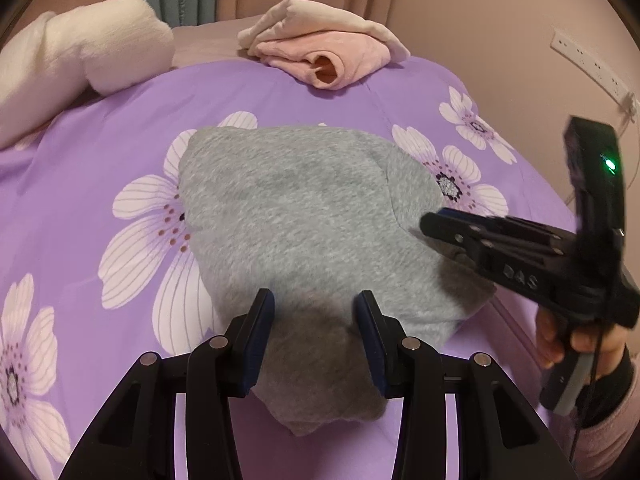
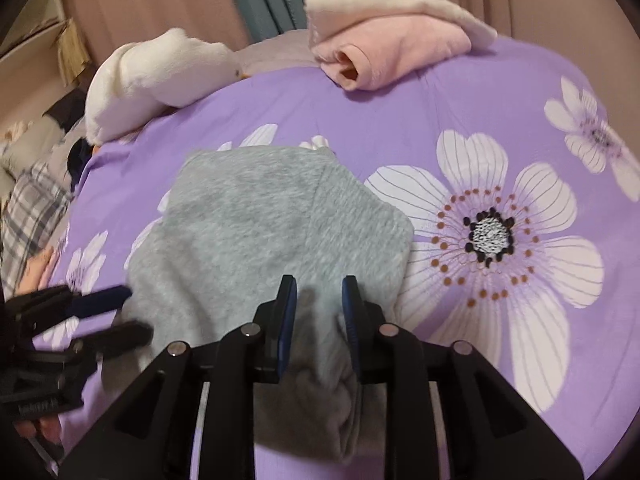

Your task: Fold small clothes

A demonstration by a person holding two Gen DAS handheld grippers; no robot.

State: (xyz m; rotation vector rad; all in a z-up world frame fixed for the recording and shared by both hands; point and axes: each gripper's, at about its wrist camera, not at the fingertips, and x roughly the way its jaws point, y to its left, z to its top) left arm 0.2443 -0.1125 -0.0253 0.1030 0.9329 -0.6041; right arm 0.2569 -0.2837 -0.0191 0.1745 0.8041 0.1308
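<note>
A grey fleece garment (image 1: 300,208) (image 2: 260,220) lies folded into a compact shape on the purple flowered bedspread (image 1: 120,128). My left gripper (image 1: 313,304) hovers over its near end, jaws apart, the cloth lying flat below them and not pinched. In the right wrist view the left gripper (image 2: 138,312) reaches the garment's left edge. My right gripper (image 2: 319,292) stands over the garment's near right part, with a narrow gap between its pads and grey cloth showing in it. From the left wrist view the right gripper (image 1: 430,226) hangs just above the garment's right edge.
A folded pink garment (image 1: 324,52) (image 2: 384,48) lies at the far edge of the bed. A white plush item (image 1: 80,52) (image 2: 152,76) sits at the back left. Plaid and other clothes (image 2: 32,208) pile beyond the left side. A wall socket strip (image 1: 588,64) is at the right.
</note>
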